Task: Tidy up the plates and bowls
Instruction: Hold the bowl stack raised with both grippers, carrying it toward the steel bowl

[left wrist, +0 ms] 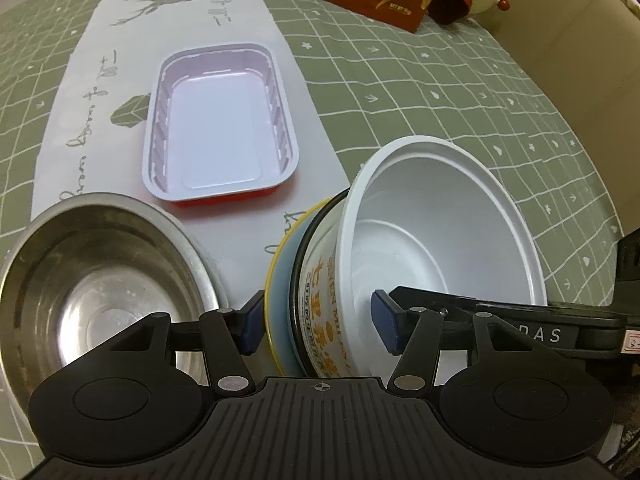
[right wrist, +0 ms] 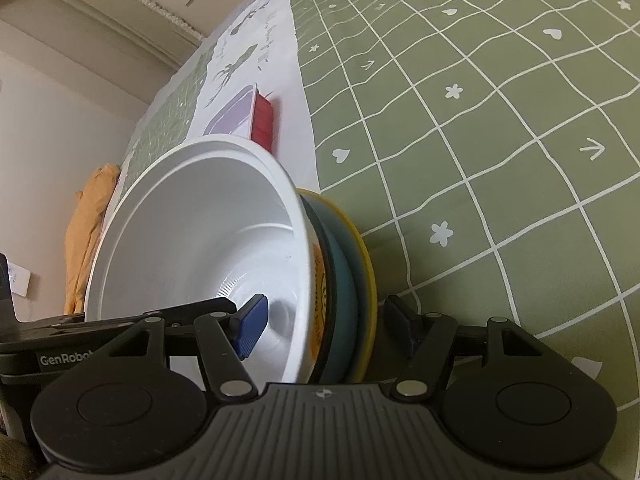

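Straddling opposite rims of the nested bowl stack (left wrist: 320,280), both grippers (left wrist: 320,322) (right wrist: 326,326) clamp it.

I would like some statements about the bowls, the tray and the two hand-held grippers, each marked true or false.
1. The white paper bowl sits nested inside the blue bowl with a yellow rim. True.
2. The steel bowl holds food. False: it is empty.
3. The rectangular tray is red outside and pale inside. True.
4. The left hand-held gripper straddles the steel bowl. False: its fingers straddle the wall of the nested bowls.
5. The right hand-held gripper has one finger inside the white paper bowl and one outside the stack. True.
6. The tray lies on the green checked part of the cloth. False: it lies on the white strip.
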A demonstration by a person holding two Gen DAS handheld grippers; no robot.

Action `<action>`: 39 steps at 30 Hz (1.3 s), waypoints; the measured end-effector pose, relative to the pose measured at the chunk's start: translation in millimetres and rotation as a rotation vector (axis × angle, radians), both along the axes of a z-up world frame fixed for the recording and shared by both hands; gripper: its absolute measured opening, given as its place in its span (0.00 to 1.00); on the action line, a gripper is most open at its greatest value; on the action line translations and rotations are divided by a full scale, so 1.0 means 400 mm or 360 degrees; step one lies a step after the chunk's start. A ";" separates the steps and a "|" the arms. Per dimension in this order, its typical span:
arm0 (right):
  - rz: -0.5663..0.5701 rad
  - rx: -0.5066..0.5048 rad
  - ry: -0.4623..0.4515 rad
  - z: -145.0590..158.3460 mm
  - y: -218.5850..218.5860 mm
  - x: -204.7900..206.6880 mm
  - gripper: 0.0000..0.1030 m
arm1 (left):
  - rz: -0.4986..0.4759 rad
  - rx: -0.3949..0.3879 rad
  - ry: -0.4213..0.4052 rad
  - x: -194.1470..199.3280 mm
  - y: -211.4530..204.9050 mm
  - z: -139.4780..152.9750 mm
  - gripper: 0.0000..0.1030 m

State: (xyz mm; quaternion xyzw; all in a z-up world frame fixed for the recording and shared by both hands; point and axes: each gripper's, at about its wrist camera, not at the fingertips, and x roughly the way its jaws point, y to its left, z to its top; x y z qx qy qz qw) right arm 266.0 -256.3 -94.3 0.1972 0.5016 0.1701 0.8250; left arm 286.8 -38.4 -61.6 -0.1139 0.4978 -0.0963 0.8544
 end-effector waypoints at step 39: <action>0.0052 -0.0009 0.0203 0.009 0.029 0.031 0.54 | -0.0072 -0.0051 0.0120 0.029 0.024 -0.002 0.58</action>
